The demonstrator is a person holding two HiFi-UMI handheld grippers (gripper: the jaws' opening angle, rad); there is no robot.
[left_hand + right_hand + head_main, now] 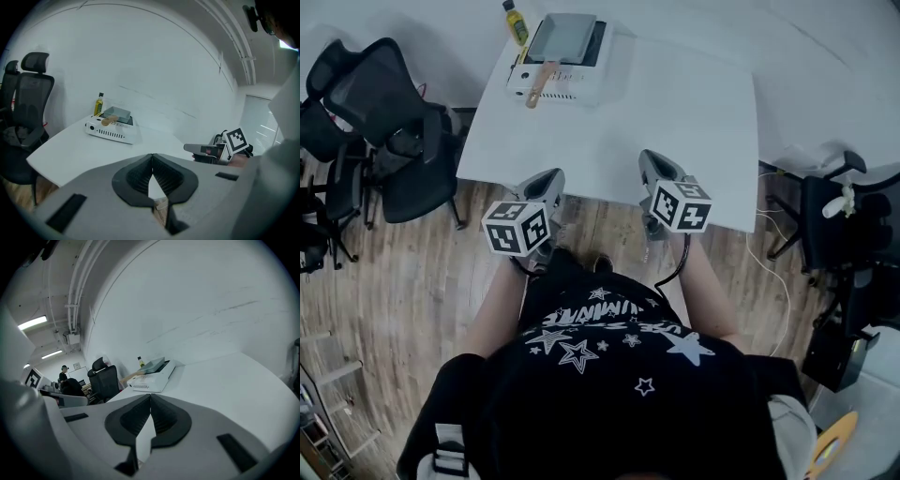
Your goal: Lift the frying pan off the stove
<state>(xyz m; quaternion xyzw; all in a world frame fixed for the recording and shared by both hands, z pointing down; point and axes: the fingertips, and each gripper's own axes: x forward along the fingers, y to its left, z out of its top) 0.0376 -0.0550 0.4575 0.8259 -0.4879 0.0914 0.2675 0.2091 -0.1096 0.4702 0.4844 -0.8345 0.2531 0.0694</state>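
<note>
A white bench (684, 112) stands on a wood-plank floor (403, 309) against a plain white wall (154, 61), with black office chairs (389, 117) crowded at its left side and another chair (839, 220) at its right. Strip lights (33, 323) glow on the ceiling in the right gripper view. The person's black shirt (609, 375) carries white stars and a line of white lettering too warped to read, and the print on the bottle is too small to make out. At the bench's far left corner sits a white portable stove (581, 82), and the grey square frying pan (561, 37) rests on top of it, its wooden handle (539, 84) reaching over the stove's front; its inside looks bare. Just beside the stove stands a bottle (517, 22) of yellow liquid with a dark cap. The left claw (152, 157) and the right claw (150, 397) are both clenched on nothing, at the bench's near edge, well apart from the pan.
</note>
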